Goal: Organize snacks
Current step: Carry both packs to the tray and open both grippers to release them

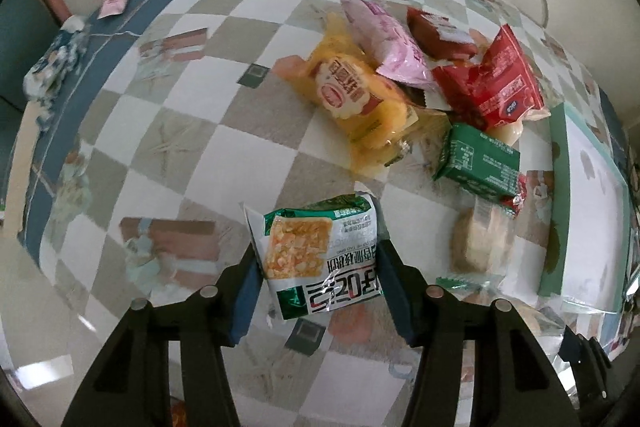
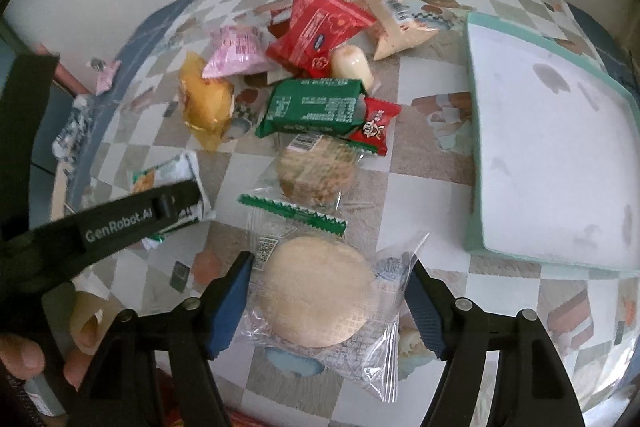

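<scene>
Both grippers are clamping snacks over the checkered table (image 1: pixel 192 131)

Left gripper (image 1: pixel 316 269) is squeezing a green-white packet (image 1: pixel 316 259); right gripper (image 2: pixel 330 297) is pinching a round wafer bag (image 2: pixel 320 291) (pile (image 2: pixel 304 67) sitting at 12 o'clock).

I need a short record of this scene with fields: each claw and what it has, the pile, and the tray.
left claw: shut on green-white snack packet
right claw: around clear-wrapped round cake; contact unclear
pile: yellow packet, pink packet, red packet, green packet
tray: teal rim, nothing inside
</scene>
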{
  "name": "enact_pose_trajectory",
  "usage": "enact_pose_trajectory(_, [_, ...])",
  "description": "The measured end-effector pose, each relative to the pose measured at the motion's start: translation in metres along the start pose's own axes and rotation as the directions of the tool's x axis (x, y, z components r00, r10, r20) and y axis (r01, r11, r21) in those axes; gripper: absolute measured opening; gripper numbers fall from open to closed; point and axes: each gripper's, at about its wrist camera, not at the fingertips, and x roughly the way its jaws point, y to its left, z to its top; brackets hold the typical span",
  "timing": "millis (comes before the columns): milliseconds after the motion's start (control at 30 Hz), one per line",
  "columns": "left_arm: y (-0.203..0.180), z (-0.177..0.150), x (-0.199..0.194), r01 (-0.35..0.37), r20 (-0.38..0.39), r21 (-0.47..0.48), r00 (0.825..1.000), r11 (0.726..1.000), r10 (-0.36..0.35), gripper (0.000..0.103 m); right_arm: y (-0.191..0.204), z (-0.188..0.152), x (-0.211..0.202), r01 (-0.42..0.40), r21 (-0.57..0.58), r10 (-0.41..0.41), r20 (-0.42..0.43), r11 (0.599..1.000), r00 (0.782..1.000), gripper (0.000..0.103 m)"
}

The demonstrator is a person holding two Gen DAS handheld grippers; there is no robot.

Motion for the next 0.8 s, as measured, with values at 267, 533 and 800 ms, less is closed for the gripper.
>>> enact_pose_trajectory(267, [-0.011, -0.005, -0.036, -0.023, 0.043, -0.029, 0.999, 0.999, 0.024, 0.058, -0.031, 0.001, -0.034, -0.056, 0.109, 0.045, 0.105, 0.992, 0.993, 0.075])
enact_pose_trajectory(533, [-0.076, 0.011, -0.049, 0.002, 0.058, 0.033, 0.998, 0.999, -0.004, 0.058, -0.09, 0.018, -0.052, -0.012, 0.327, -0.047, 0.174, 0.945, 0.984, 0.075])
enact_pose_trajectory(800, [-0.156, 0.028, -0.043, 0.054, 0.035, 0.107, 0.998, 0.993, -0.058, 0.058, -0.158, 0.034, -0.048, 0.052, 0.524, -0.162, 0.166, 0.85, 0.973, 0.075])
